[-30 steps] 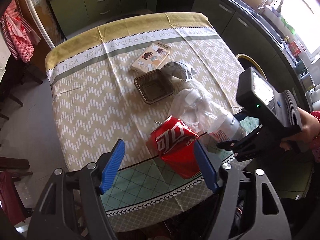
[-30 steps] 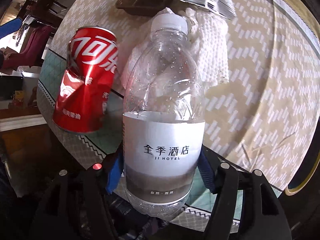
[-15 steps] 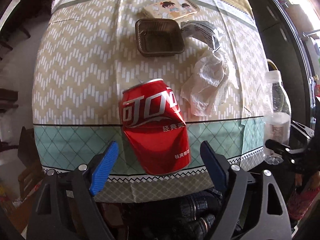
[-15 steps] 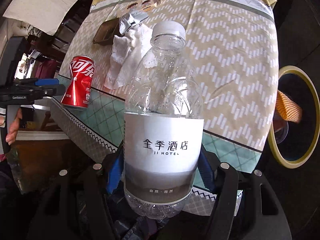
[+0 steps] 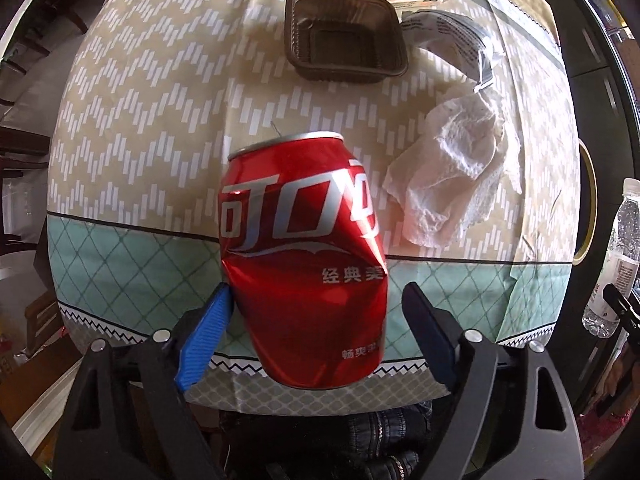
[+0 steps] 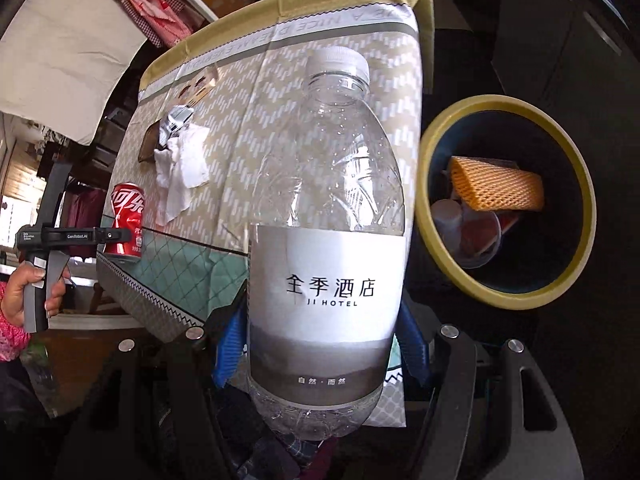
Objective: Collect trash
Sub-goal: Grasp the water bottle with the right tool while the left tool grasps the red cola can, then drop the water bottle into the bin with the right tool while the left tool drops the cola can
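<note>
Surface (image 5: 140, 128) with chevron tablecloth, seen from near edge. Yellow-rimmed bin (image 6: 506, 298) beside it, orange foam net (image 6: 496, 188) inside. Water bottle (image 6: 326, 240) upright, clamped between right gripper (image 6: 320, 344) jaws at label height. Dented red cola can (image 5: 304, 256) at surface edge, between left gripper (image 5: 316, 320) jaws; jaws apart, left pad touching can, right pad clear. Crumpled tissue (image 5: 456, 172) right of can. Brown plastic tray (image 5: 344, 36) farther back.

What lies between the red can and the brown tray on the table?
Only bare tablecloth. The left wrist view shows no item between the dented red can and the empty brown tray; the crumpled tissue lies off to the can's right.
</note>
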`<act>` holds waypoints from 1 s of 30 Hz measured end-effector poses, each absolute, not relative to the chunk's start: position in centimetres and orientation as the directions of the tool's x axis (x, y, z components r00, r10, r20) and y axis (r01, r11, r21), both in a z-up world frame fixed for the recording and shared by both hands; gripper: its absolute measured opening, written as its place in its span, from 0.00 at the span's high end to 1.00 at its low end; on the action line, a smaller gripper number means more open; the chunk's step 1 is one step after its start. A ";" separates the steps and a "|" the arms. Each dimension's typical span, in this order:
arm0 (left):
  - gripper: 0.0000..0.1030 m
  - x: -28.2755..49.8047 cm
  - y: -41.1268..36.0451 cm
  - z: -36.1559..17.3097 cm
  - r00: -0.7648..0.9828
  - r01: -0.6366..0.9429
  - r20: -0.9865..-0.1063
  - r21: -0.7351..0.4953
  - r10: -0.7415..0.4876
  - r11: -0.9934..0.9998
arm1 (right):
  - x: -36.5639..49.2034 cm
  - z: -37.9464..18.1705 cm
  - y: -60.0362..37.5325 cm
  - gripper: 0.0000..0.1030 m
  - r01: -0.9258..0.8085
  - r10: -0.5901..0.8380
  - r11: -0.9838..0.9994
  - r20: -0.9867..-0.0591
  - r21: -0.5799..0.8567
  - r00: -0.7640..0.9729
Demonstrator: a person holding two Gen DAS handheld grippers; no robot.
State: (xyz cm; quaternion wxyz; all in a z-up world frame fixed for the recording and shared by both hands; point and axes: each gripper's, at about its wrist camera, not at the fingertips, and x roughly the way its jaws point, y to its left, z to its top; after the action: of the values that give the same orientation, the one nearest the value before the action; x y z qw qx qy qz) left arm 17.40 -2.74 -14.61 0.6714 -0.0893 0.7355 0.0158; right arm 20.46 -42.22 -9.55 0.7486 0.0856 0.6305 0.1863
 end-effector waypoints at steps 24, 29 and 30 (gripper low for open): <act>0.33 21.3 -4.9 -10.3 -0.030 -0.012 -0.990 -0.141 -0.141 0.990 | 27.5 -17.6 -59.5 0.32 0.222 0.251 0.937 -0.962 0.269 0.109; 0.34 21.3 -5.8 -8.6 -0.020 0.019 -0.987 -0.157 -0.157 0.987 | 27.0 -16.3 -60.2 0.28 0.245 0.227 0.934 -0.961 0.261 0.160; 0.34 21.2 -6.0 -8.1 -0.017 0.029 -0.987 -0.160 -0.160 0.987 | 26.7 -15.8 -60.2 0.28 0.241 0.234 0.932 -0.957 0.271 0.173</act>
State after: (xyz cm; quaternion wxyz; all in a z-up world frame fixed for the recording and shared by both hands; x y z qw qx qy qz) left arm 21.20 -5.98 -8.11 0.6996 -0.0461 0.7098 -0.0674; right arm 26.74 -60.17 -15.76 0.7434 0.1845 0.6428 -0.0024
